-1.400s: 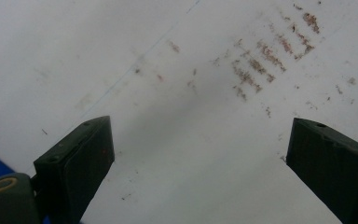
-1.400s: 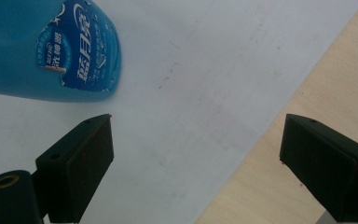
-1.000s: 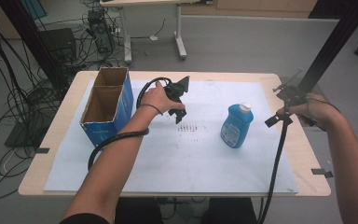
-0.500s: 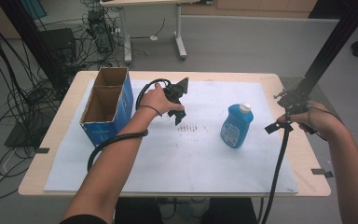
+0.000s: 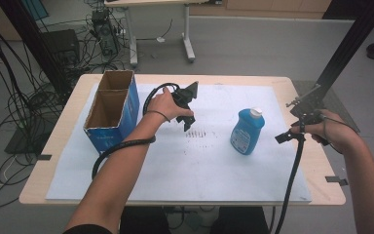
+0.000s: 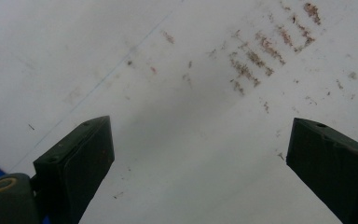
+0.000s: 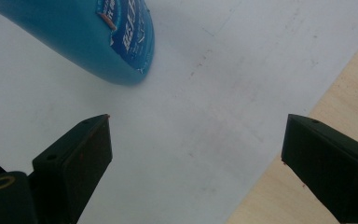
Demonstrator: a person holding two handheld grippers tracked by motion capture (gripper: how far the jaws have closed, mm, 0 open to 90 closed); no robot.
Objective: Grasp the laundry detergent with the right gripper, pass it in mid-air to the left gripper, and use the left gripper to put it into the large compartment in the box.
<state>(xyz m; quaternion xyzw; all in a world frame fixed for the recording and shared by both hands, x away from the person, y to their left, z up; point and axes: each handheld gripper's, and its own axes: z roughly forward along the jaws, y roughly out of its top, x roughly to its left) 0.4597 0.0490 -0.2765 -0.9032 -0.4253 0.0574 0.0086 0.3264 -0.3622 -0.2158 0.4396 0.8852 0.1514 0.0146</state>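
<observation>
On the tabletop (image 5: pixel 68 146) a white paper sheet (image 5: pixel 185 170) lies, and its whole near half is bare, so a hand could pass there freely. At the left an open blue cardboard box (image 5: pixel 111 111) stands tall and blocks that side. Right of centre a blue bottle (image 5: pixel 247 130) stands upright, alone. Between box and bottle the left gripper (image 5: pixel 187 109) hangs with its fingers wide apart over the stained paper. The right gripper (image 5: pixel 292 122) is at the right edge, its fingers also wide apart, with bare paper between them and the bottle.
</observation>
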